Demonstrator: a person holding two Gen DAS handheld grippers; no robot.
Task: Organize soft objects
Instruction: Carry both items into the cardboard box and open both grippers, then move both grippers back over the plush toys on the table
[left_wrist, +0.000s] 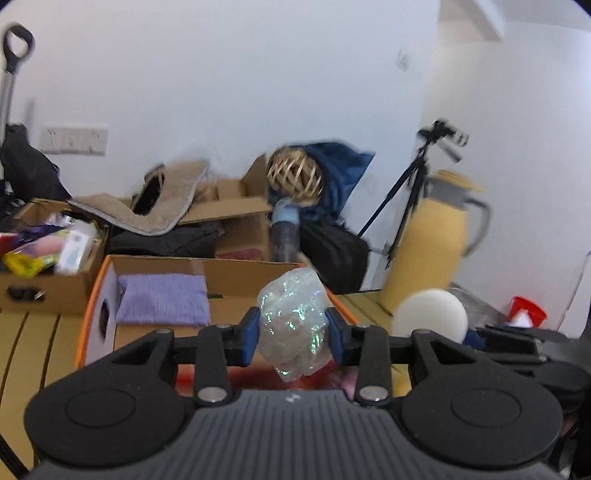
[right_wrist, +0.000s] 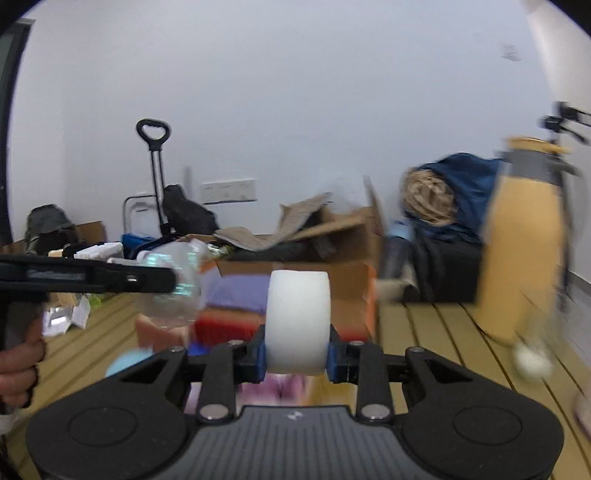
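Observation:
My left gripper (left_wrist: 293, 328) is shut on a crumpled iridescent clear wad (left_wrist: 293, 321), held up in the air in front of an orange-edged cardboard box (left_wrist: 92, 295). A folded purple cloth (left_wrist: 162, 304) lies inside that box at its left. My right gripper (right_wrist: 296, 349) is shut on a thick white foam disc (right_wrist: 297, 321), held on edge between the blue pads. That disc (left_wrist: 428, 315) also shows at the right of the left wrist view. In the right wrist view the left gripper (right_wrist: 177, 284) reaches in from the left with the wad (right_wrist: 173, 291), a hand (right_wrist: 18, 365) on its grip.
A yellow jug with a grey handle (left_wrist: 430, 254) stands on the slatted wooden table (left_wrist: 26, 343) at the right. Behind are cardboard boxes (left_wrist: 48, 291) of clutter, a beige mat (left_wrist: 159, 206), a wicker ball (left_wrist: 295, 177), blue fabric and a tripod (left_wrist: 410, 195).

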